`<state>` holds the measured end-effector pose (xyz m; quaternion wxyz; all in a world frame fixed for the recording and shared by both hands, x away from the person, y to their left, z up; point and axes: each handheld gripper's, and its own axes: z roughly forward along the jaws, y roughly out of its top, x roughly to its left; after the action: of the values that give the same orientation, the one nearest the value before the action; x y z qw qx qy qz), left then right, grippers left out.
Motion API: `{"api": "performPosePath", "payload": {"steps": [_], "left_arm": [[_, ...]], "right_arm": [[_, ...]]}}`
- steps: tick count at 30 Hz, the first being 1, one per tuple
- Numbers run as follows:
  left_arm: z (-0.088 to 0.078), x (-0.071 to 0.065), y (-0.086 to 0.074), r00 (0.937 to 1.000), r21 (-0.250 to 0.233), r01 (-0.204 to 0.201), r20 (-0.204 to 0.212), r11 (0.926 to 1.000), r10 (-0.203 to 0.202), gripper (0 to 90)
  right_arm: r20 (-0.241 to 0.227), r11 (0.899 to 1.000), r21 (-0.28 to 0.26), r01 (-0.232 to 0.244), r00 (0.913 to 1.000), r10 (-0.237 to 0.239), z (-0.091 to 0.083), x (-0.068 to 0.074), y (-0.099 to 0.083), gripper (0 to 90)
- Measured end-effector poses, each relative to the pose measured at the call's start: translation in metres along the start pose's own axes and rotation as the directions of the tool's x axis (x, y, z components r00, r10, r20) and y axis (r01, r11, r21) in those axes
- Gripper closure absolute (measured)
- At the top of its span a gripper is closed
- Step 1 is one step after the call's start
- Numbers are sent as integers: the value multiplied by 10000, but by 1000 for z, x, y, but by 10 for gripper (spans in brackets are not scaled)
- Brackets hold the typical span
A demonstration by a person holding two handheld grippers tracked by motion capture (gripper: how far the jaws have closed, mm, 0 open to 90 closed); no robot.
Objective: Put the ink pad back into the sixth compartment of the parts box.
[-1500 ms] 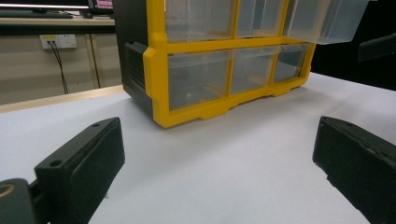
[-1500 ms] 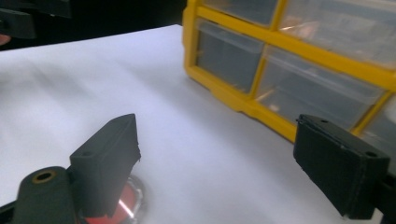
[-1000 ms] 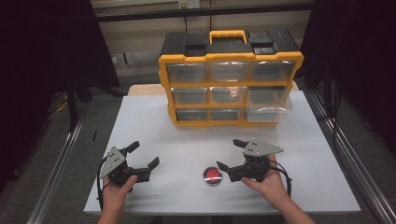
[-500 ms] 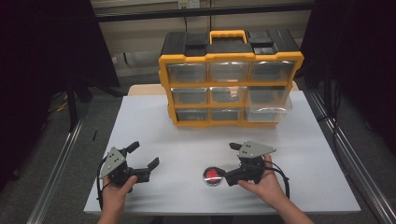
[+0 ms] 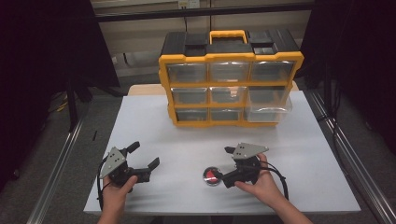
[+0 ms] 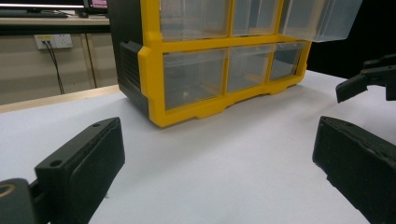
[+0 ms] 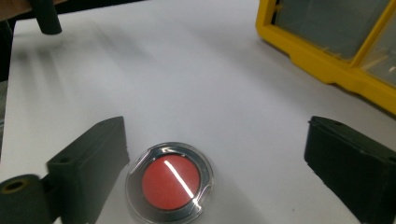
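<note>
Right gripper, lower centre-right of the high view, jaws wide and just been closing a little, nothing clamped. One round red-centred case lies flat on the white table, low centre of the right gripper view, beside the left jaw, not centred. Risk: closing now likely nudges or skids the slick disc away instead of pinching it. Left gripper, lower left, jaws wide, empty. Count: two grippers, one disc, one yellow drawer cabinet with nine drawers, one lower-right drawer pulled out.
</note>
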<state>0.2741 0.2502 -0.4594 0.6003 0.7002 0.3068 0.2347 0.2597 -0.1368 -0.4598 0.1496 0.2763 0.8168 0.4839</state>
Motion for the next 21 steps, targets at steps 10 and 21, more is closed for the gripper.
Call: {"api": "performPosePath", "payload": {"steps": [10, 21], "left_arm": [[0, 0, 0, 10000, 24, -29, -11, 10000, 29, 25], [0, 1, -1, 10000, 47, -58, -7, 10000, 58, 25]], "right_arm": [[-680, 9969, 736, 261, 9975, -211, 12, 8, -4, 151], [-1139, 9855, 1619, 516, 9929, -333, 24, 13, -9, 230]]}}
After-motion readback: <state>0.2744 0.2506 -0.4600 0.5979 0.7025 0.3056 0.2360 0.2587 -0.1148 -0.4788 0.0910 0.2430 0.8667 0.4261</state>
